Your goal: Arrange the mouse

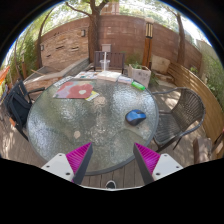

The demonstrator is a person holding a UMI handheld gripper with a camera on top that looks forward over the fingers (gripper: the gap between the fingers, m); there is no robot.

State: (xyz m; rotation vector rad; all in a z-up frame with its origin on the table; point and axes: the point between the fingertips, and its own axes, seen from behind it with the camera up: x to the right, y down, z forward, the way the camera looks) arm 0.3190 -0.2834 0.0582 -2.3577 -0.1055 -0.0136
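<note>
Hovering above glass table (pixel 70 125) edge, fingers (pixel 80 157) spread wide, empty; mouse (pixel 135 117) well ahead.

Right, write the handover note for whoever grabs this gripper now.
Gripper: open, holding nothing, raised at the near edge of the round glass table.
Mouse: blue, lying on the glass well beyond the fingers, off toward the right finger, untouched.
Also on the table: a red and grey mat on the far left side and a small green object near the far edge.
Done: nothing visible yet.
Left: reach out to the mouse, grasp it and arrange it; the target spot is not evident from this view.
</note>
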